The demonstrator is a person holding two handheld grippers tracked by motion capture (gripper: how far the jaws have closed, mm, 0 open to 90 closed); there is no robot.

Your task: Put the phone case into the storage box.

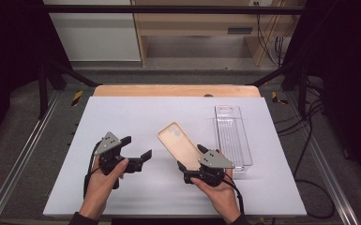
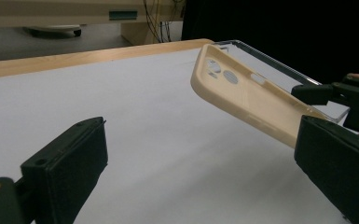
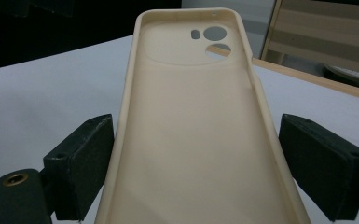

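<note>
Jaws of the right gripper (image 1: 191, 165) clamp a beige phone case (image 1: 179, 143) above the white counter (image 1: 122, 112); left gripper (image 1: 138, 149) gapes wide, holding nothing. Clear tray (image 1: 232, 136) sits bare alongside, wooden shelving behind.

My left tongs (image 1: 136, 146) and right tongs (image 1: 187, 165) are matte black, each topped by a grey three-cornered plate with small screws. Black cables trail back past my dark sleeve cuffs. Blocky pads carry a brass-ringed hole.
</note>
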